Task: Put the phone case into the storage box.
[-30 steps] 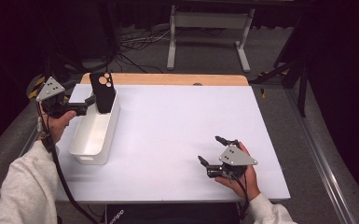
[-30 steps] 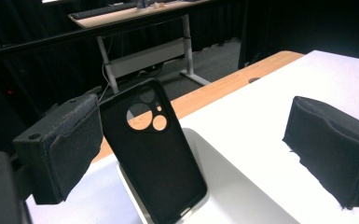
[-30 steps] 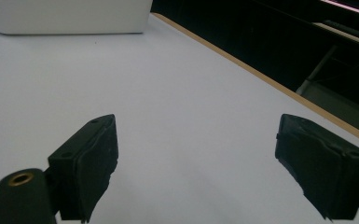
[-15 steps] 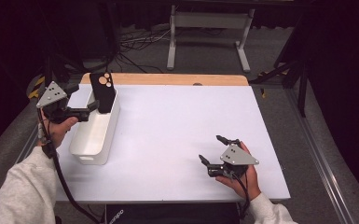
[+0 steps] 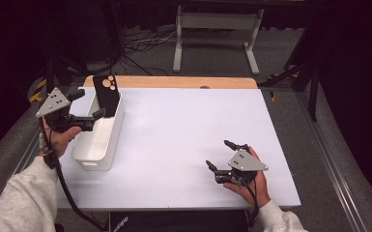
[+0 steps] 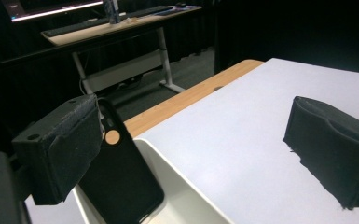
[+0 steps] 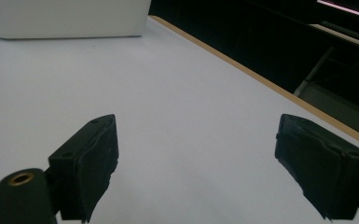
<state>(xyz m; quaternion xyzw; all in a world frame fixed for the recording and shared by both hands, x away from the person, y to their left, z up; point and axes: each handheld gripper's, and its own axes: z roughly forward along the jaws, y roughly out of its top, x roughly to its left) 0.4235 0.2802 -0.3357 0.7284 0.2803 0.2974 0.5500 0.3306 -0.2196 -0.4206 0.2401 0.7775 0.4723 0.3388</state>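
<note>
A black phone stands on end in the far part of a white bin and leans on its far wall, camera holes at the top. My left gripper hovers over the bin's left side, open, its jaws spread wide just short of the phone. In the left gripper view the phone stands partly behind the left jaw, inside the bin; nothing lies between the jaws of the left gripper. My right gripper rests low over the table's near right, open and empty, and the right gripper looks across bare white tabletop.
The white table has a wooden far edge. A metal stand and cables lie on the floor beyond. The bin's side shows far off in the right gripper view.
The left gripper has drifted slightly back toward the person while the phone stays leaning in the bin. The right gripper has barely moved.
</note>
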